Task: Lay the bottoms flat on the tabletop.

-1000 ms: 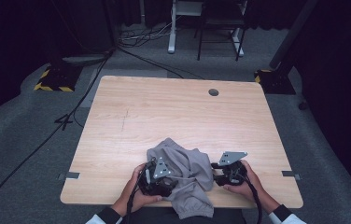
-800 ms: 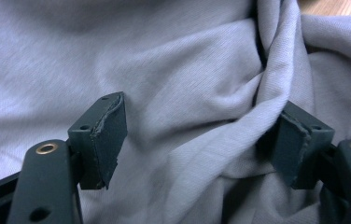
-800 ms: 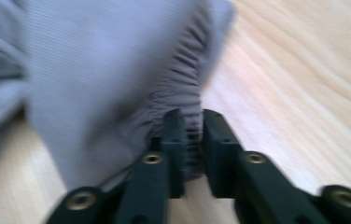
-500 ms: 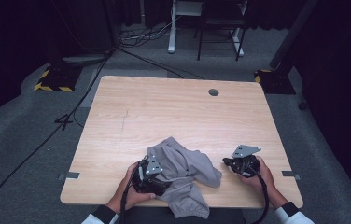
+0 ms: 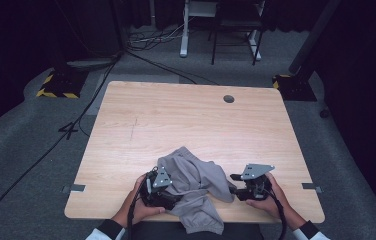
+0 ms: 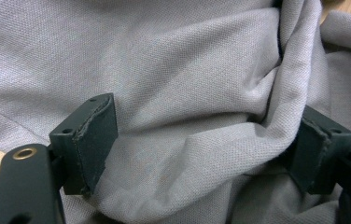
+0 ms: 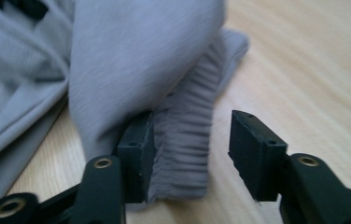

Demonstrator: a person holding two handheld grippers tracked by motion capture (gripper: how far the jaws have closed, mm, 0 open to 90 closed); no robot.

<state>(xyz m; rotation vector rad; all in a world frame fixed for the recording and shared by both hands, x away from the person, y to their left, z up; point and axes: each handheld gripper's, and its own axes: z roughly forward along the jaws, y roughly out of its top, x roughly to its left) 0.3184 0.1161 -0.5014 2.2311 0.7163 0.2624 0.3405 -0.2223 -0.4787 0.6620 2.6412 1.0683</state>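
Note:
A crumpled grey garment (image 5: 191,175) lies at the table's near edge, one part hanging over it. My left gripper (image 5: 166,192) is at its left side. In the left gripper view the left gripper (image 6: 211,116) has its jaws wide apart after opening, with a loose bulge of grey fabric (image 6: 173,60) between them. My right gripper (image 5: 234,185) is at the garment's right edge. The right gripper (image 7: 192,123) has just been opening. A ribbed waistband (image 7: 185,154) lies between its jaws, against the left pad and apart from the right one.
The wooden table (image 5: 176,115) has a round cable hole (image 5: 228,98) near its far edge. Beyond it are floor cables (image 5: 151,55), a white desk frame (image 5: 183,30) and a yellow-and-black striped base (image 5: 56,85).
The right gripper drew off to the right of the garment, then came back to its edge. The left hand sank slightly toward the near edge. The garment's right side is spread a little wider.

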